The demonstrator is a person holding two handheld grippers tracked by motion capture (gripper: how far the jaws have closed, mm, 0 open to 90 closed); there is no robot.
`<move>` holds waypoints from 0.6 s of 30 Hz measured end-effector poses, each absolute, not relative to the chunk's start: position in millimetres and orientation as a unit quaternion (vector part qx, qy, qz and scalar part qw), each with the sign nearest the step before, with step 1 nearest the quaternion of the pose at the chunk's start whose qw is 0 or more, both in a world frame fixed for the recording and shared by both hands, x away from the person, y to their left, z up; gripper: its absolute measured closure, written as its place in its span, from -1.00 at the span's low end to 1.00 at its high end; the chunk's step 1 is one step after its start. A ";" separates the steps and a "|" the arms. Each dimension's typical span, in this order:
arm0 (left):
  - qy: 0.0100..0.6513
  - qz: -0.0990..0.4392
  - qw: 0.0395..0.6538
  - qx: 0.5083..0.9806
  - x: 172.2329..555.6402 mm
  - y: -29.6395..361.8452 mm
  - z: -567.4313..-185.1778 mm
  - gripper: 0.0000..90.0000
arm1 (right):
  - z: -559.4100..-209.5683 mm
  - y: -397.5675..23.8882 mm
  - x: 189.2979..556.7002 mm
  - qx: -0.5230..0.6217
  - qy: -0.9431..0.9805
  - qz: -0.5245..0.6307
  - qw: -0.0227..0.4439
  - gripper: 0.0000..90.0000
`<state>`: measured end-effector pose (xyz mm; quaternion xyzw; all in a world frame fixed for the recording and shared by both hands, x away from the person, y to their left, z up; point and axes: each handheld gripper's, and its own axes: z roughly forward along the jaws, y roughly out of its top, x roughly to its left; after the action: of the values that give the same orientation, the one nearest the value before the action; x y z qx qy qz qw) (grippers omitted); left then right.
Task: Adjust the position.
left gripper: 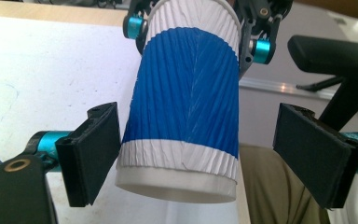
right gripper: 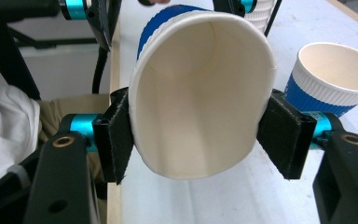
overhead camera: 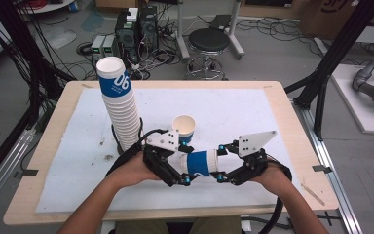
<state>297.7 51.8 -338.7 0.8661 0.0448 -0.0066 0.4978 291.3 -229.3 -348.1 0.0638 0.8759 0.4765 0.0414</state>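
From the high view a blue-and-white paper cup (overhead camera: 202, 163) lies on its side in the air between the two grippers, over the white mat (overhead camera: 272, 117) near the table's front edge, with a tall cup stack (overhead camera: 119, 105) toward the left edge and a lone upright cup (overhead camera: 184, 128) mid-table. The right gripper view shows the right gripper (right gripper: 200, 133) clamped on the cup's rim, squashing its mouth oval. The left gripper view shows the left gripper (left gripper: 200, 156) spread wide about the cup's base end, one pad (left gripper: 98, 149) just beside it, the other clear

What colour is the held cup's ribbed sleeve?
Blue, white at both ends, on the paper cup; clearest in the left gripper view.
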 end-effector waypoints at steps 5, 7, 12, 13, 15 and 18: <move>0.039 -0.008 0.480 0.876 299.9 47.4 -337.5 -0.66 | -342.2 -224.8 292.2 0.057 0.890 0.451 0.044 -0.25; 0.034 -0.010 0.471 0.881 300.8 44.8 -338.1 -0.65 | -341.3 -222.2 292.6 0.054 0.896 0.439 0.046 -0.26; 0.030 -0.012 0.439 0.898 302.6 38.0 -341.3 -0.62 | -340.3 -215.9 293.3 0.046 0.904 0.422 0.047 -0.26; 0.029 -0.013 0.434 0.900 303.1 36.8 -342.0 -0.61 | -340.1 -214.6 293.3 0.045 0.906 0.418 0.045 -0.26; 0.028 -0.013 0.422 0.906 303.6 34.5 -343.1 -0.53 | -339.0 -212.3 293.8 0.043 0.911 0.408 0.048 -0.27; 0.029 -0.012 0.411 0.911 304.4 32.1 -344.5 -0.51 | -336.8 -208.5 293.9 0.037 0.919 0.390 0.051 -0.27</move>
<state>304.4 32.1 -344.5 0.9110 0.0294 -0.0116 0.4111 293.9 -208.5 -336.8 0.0375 0.9185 0.3903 0.0508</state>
